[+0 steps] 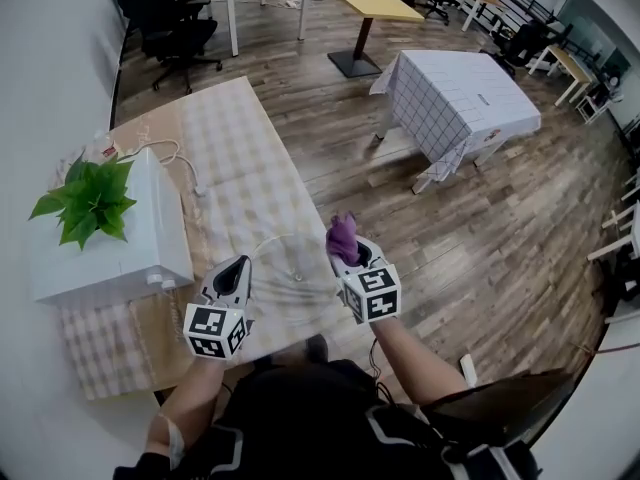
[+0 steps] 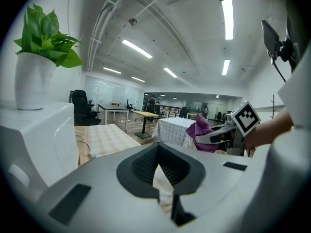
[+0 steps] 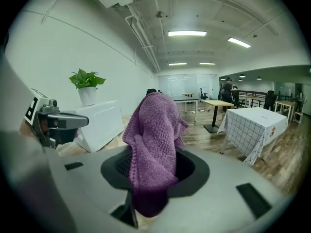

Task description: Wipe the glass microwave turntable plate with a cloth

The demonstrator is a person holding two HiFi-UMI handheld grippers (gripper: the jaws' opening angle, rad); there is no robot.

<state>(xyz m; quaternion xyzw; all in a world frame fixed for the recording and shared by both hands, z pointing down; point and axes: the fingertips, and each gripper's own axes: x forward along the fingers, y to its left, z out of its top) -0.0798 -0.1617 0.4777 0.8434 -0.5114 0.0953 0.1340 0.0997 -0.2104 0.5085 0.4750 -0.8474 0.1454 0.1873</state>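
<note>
The clear glass turntable plate (image 1: 293, 274) hangs just above the near end of the checked table (image 1: 240, 158), its left rim between the jaws of my left gripper (image 1: 240, 266), which looks shut on it. In the left gripper view the jaws (image 2: 160, 178) stand almost together and the glass barely shows. My right gripper (image 1: 347, 255) sits at the plate's right edge, shut on a purple knitted cloth (image 1: 343, 236). The cloth (image 3: 153, 144) bulges up out of the jaws (image 3: 150, 176). Each gripper shows in the other's view: the right gripper (image 2: 221, 135), the left gripper (image 3: 60, 123).
A white microwave (image 1: 110, 243) with a potted plant (image 1: 90, 200) on top stands on the table to the left, its cable trailing beside it. A table under a white grid cloth (image 1: 460, 98), a yellow table (image 1: 375, 3) and office chairs (image 1: 170, 18) stand farther off on the wooden floor.
</note>
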